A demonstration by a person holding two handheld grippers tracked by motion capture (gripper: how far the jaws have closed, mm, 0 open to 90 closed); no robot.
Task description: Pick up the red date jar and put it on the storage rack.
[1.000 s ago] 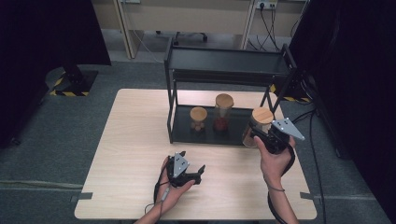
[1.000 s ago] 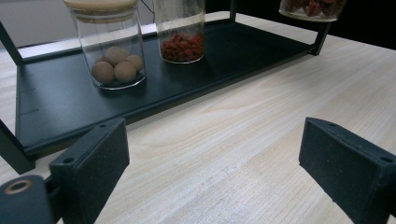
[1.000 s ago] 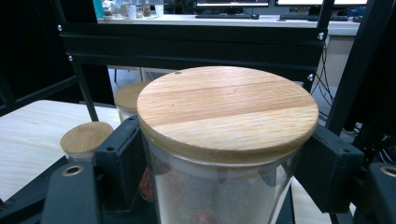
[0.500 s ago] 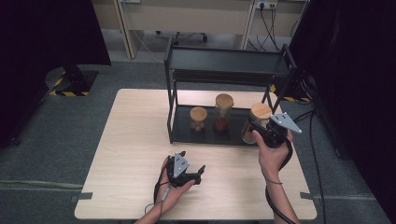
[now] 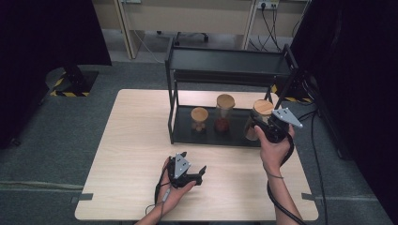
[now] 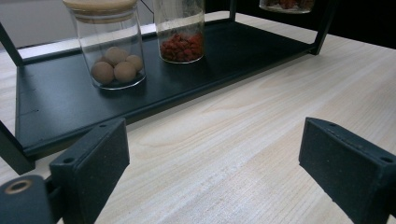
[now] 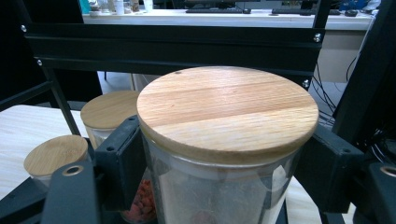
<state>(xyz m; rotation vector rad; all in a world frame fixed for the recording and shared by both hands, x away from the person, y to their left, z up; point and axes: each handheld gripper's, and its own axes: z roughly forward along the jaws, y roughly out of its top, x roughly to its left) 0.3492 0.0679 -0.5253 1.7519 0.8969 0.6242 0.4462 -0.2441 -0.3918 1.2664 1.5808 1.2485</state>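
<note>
The jar (image 7: 224,154) I am carrying sits low in the right gripper view, its wooden lid (image 7: 227,112) broad and level; in the high view the same jar (image 5: 257,123) hangs right of centre, at the right end of the rack's lower shelf (image 5: 183,133). My right tongs (image 7: 224,161) are clamped on its glass wall just under the lid, one jaw on either side; gripping there keeps the jar upright and leaves the base free to be set down. I judge that I am bringing it in to stand beside the two jars already on the shelf; the top tier of the black rack (image 5: 225,61) hangs close above, so the jar has to go in level rather than from overhead.

Left of it in the high view stands the tall jar (image 5: 224,113) with red contents, then the short jar (image 5: 199,120) holding pale round pieces; both are upright and apart from one another. My left tongs (image 5: 197,174) rest on the worktop (image 5: 131,140) at lower centre, jaws wide apart with nothing between them, parked clear of the rack so the right hand (image 5: 274,150) has room.
</note>
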